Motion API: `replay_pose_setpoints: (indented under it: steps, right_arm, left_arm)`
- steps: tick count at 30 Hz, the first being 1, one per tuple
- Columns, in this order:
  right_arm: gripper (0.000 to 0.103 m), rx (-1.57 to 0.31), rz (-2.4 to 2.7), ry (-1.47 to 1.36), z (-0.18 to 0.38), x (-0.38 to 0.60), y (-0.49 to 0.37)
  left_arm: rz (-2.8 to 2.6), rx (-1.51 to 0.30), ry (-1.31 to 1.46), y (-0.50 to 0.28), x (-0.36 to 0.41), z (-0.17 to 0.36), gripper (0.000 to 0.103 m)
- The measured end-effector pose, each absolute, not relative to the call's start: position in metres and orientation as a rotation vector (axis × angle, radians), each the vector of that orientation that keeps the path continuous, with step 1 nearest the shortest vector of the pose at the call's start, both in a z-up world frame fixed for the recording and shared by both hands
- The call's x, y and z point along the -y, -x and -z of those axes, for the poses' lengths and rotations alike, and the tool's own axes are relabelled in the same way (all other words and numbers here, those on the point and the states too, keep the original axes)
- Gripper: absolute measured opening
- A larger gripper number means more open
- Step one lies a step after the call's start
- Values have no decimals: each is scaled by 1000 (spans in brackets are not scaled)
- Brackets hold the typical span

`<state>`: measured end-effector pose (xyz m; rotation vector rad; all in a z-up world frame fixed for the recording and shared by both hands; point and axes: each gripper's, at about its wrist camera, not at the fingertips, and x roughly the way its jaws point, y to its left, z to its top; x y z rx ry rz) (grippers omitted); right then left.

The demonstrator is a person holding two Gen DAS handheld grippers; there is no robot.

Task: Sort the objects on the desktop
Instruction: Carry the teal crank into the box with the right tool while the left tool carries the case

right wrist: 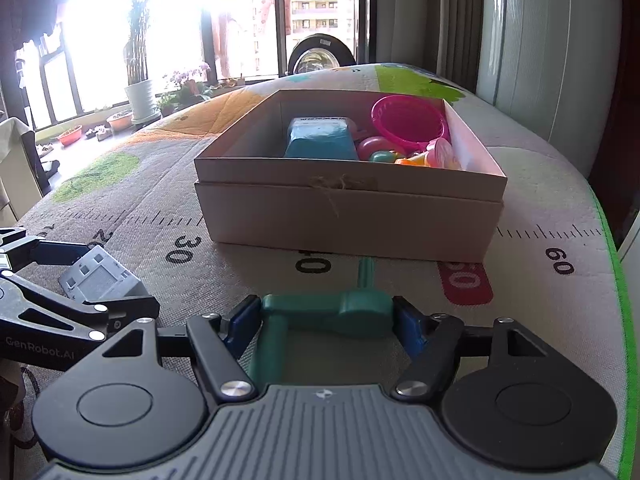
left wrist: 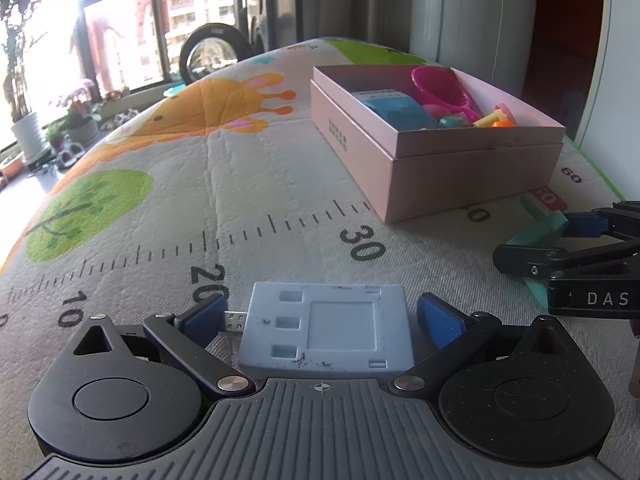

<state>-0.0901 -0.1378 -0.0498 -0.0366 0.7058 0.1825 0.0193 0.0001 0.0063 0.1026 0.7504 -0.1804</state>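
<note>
A flat grey device (left wrist: 332, 328) with a USB plug on its left side lies on the play mat between the pads of my left gripper (left wrist: 320, 318). The left pad meets the plug, and a thin gap shows at the right pad, so the jaws stand open around it. From the right wrist, the same device (right wrist: 96, 278) shows inside the left gripper (right wrist: 120, 280). My right gripper (right wrist: 326, 322) is shut on a teal plastic toy (right wrist: 352, 312), with a pad against each end. The left wrist view has that toy (left wrist: 546, 226) and the right gripper (left wrist: 538, 240) at its right edge.
An open pink box (left wrist: 440, 168) (right wrist: 340, 220) stands on the mat just beyond both grippers, holding a blue packet (right wrist: 320, 140), a pink scoop (right wrist: 408, 120) and small toys. The mat's green edge (right wrist: 618, 280) runs close on the right. Windows, potted plants and a washing machine lie beyond.
</note>
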Motion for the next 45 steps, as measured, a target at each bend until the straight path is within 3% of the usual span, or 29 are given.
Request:
replay_pose_setpoints:
  steps: [3, 7, 12, 18, 24, 39, 41, 45]
  right_arm:
    - [71, -708, -225, 28, 42, 146, 98]
    - [70, -662, -281, 19, 14, 163, 115]
    - [70, -443, -287, 54, -72, 182, 125]
    - [70, -325, -252, 50, -122, 193, 101]
    - [70, -404, -189, -3, -109, 213, 67]
    - [71, -746, -282, -64, -46, 178, -61]
    - [77, -753, -250, -79, -42, 177, -74]
    - [74, -741, -185, -66, -38, 173, -97]
  left_arm:
    - [200, -734, -128, -10, 2, -9, 95]
    - [227, -665, -173, 8, 6, -26, 95]
    - [319, -419, -236, 5, 21, -100, 95]
    - [461, -292, -317, -65, 66, -132, 98]
    - [414, -473, -147, -112, 65, -89, 100]
    - [324, -536, -32, -49, 2, -28, 102]
    - [307, -531, -13, -49, -5, -23, 102]
    - [295, -542, 45, -53, -13, -18, 102]
